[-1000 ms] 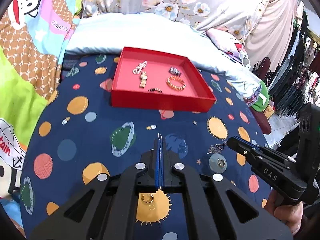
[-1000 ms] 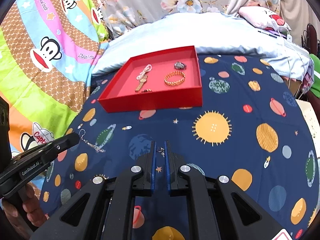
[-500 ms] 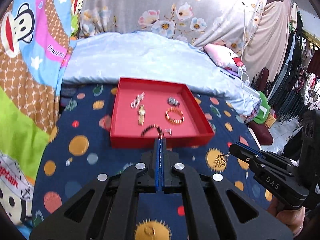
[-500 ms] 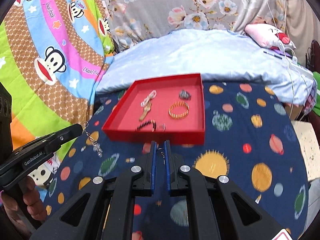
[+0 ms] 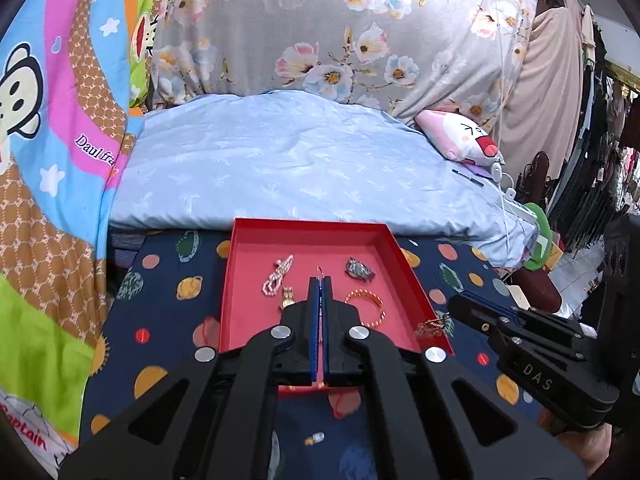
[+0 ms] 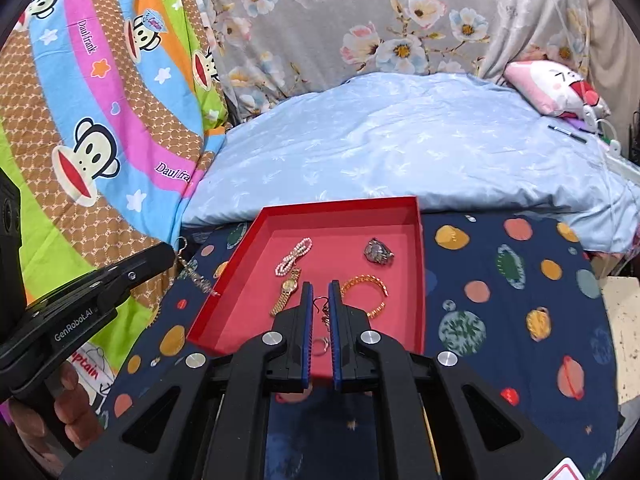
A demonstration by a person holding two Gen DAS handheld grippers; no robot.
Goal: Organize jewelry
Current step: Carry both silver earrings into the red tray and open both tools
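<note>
A red tray [image 5: 404,258] [image 6: 418,268] lies on the planet-print cloth and holds a pearl bracelet [image 5: 277,275] [image 6: 294,261], a gold watch [image 6: 286,296], a gold bangle [image 5: 365,307] [image 6: 366,294] and a dark brooch [image 5: 359,270] [image 6: 378,252]. My left gripper [image 5: 319,280] is shut on a dangling silver earring [image 6: 196,274]; its hook [image 5: 320,271] shows above the tips, over the tray. My right gripper [image 6: 319,286] is shut on a gold-brown earring [image 5: 432,326] [image 6: 322,312], held over the tray's near part.
A pale blue duvet [image 5: 280,168] rises behind the tray. A pink plush pillow [image 5: 460,140] lies at the right. A monkey-print blanket [image 6: 80,120] is at the left. A small charm [image 5: 314,438] lies on the cloth near me.
Both grippers have moved forward and up from the cloth to over the red tray, each carrying its earring.
</note>
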